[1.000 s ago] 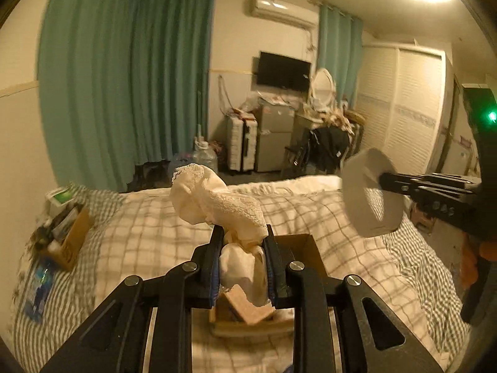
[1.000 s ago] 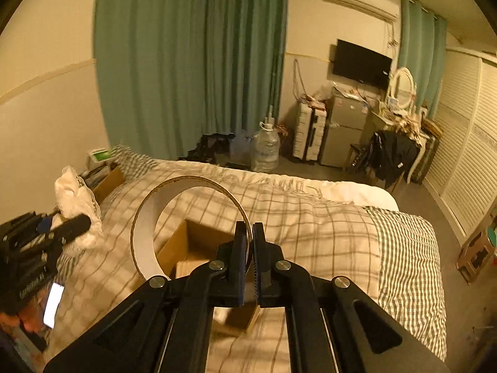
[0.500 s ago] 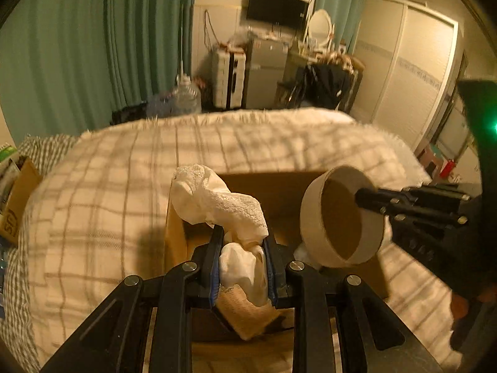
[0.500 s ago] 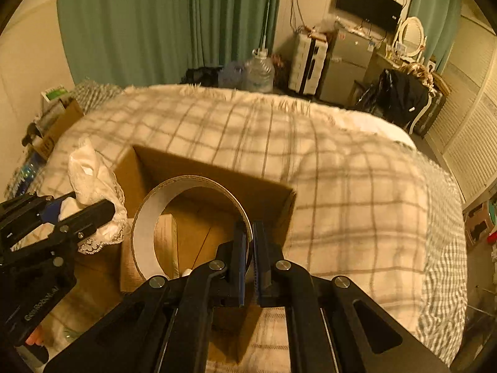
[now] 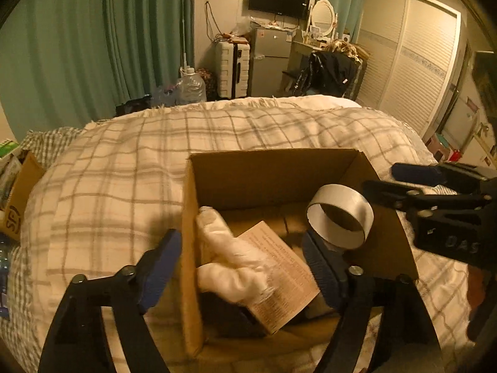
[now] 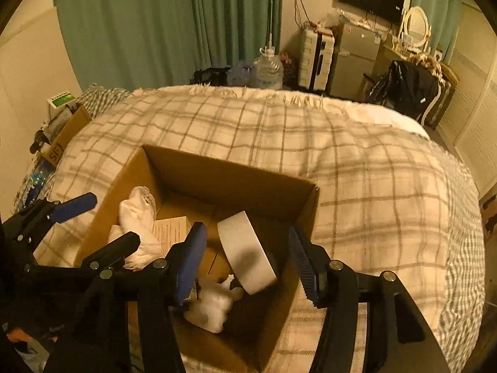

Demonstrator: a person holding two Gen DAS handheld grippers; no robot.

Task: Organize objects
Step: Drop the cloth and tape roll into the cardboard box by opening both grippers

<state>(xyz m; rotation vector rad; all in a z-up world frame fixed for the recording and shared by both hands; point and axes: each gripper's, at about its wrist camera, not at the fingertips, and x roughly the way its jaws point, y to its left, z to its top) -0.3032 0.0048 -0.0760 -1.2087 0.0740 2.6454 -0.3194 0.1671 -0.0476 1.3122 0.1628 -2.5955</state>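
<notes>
An open cardboard box [image 5: 273,174] [image 6: 223,174] sits on the plaid bed. My left gripper [image 5: 242,264] is open over the box's near left side; a white lace cloth [image 5: 230,261] [image 6: 136,217] lies free inside, on a printed paper packet [image 5: 282,273]. My right gripper [image 6: 245,258] is open over the box's right half; a white tape roll [image 6: 247,255] [image 5: 340,219] is loose between its jaws, blurred, inside the box. Another white cloth [image 6: 211,307] lies at the box bottom.
The plaid blanket [image 5: 124,168] covers the bed around the box. A small carton of clutter [image 5: 15,199] [image 6: 62,130] sits at the bed's left edge. Curtains, a suitcase [image 5: 233,68] and a water jug [image 6: 267,68] stand beyond the bed.
Both grippers have opened over the box. The lace cloth left the left jaws and the tape roll left the right jaws; both are now in the box.
</notes>
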